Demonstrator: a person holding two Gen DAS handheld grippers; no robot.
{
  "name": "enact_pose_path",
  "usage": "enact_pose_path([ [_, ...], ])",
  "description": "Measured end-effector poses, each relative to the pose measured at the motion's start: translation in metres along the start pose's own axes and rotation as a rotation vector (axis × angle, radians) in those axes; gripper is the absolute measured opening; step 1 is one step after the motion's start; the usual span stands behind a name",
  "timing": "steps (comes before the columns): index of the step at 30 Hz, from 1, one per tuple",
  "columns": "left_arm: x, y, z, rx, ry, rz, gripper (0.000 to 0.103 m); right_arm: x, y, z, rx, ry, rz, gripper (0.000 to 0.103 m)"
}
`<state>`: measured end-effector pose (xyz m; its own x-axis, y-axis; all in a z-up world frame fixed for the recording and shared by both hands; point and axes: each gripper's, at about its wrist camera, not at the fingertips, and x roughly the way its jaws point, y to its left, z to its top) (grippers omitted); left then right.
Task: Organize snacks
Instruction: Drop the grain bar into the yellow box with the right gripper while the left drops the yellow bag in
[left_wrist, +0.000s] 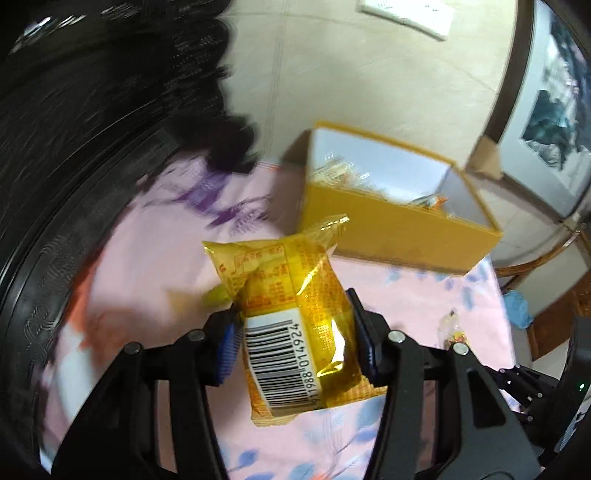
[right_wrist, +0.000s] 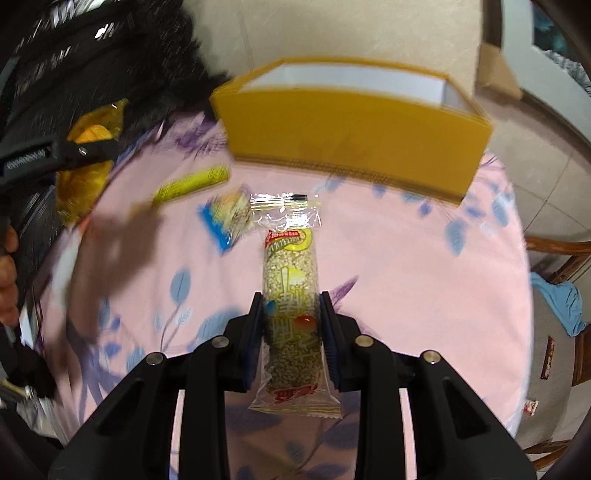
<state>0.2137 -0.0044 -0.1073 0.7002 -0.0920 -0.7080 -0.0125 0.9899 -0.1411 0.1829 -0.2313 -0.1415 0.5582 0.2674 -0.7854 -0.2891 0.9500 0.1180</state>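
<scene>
Left gripper (left_wrist: 295, 332) is grasping a yellow snack packet (left_wrist: 291, 314), barcode facing up, holding it above the pink floral counter (left_wrist: 155, 258). Right gripper (right_wrist: 293, 332) is clenching a clear-wrapped grain bar (right_wrist: 291, 302) above the same counter. Yellow box (right_wrist: 351, 136) is sitting at the counter's far side, some wrapped snacks inside. A yellow stick (right_wrist: 192, 184) and a blue packet (right_wrist: 225, 221) are lying loose near the box.
</scene>
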Motion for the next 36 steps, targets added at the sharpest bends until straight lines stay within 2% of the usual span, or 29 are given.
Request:
enact_pose_path([
  [6,0.023,-0.050,0.052,0.059,-0.044,-0.084,0.053,-0.021,-0.043,0.075,0.078,-0.154,-0.035,0.030],
  [11,0.048,-0.077,0.104,0.093,-0.068,-0.127,0.053,-0.024,-0.069,0.130,0.105,-0.230,-0.055,0.030],
  [18,0.085,-0.107,0.167,0.174,-0.086,-0.128,0.053,0.001,-0.098,0.181,0.177,-0.223,-0.037,0.030],
  [20,0.101,-0.113,0.175,0.195,-0.047,-0.146,0.053,0.006,-0.102,0.189,0.191,-0.220,-0.039,0.030],
  [22,0.119,-0.118,0.177,0.216,-0.015,-0.110,0.055,0.005,-0.102,0.192,0.205,-0.226,-0.035,0.030],
  [23,0.127,-0.119,0.177,0.222,-0.001,-0.092,0.059,0.002,-0.101,0.191,0.205,-0.233,-0.036,0.030],
  [24,0.136,-0.119,0.177,0.216,0.027,-0.065,0.073,-0.001,-0.101,0.192,0.198,-0.241,-0.039,0.030],
  [25,0.138,-0.118,0.178,0.199,0.035,-0.057,0.078,-0.003,-0.100,0.193,0.190,-0.248,-0.042,0.030],
  [28,0.136,-0.116,0.178,0.164,0.024,-0.075,0.080,-0.004,-0.098,0.196,0.165,-0.253,-0.051,0.030],
  [32,0.135,-0.122,0.178,0.204,0.028,-0.039,0.082,0.006,-0.100,0.200,0.168,-0.236,-0.052,0.030],
  [36,0.132,-0.119,0.180,0.194,0.035,-0.008,0.088,0.020,-0.101,0.205,0.190,-0.210,-0.056,0.033],
])
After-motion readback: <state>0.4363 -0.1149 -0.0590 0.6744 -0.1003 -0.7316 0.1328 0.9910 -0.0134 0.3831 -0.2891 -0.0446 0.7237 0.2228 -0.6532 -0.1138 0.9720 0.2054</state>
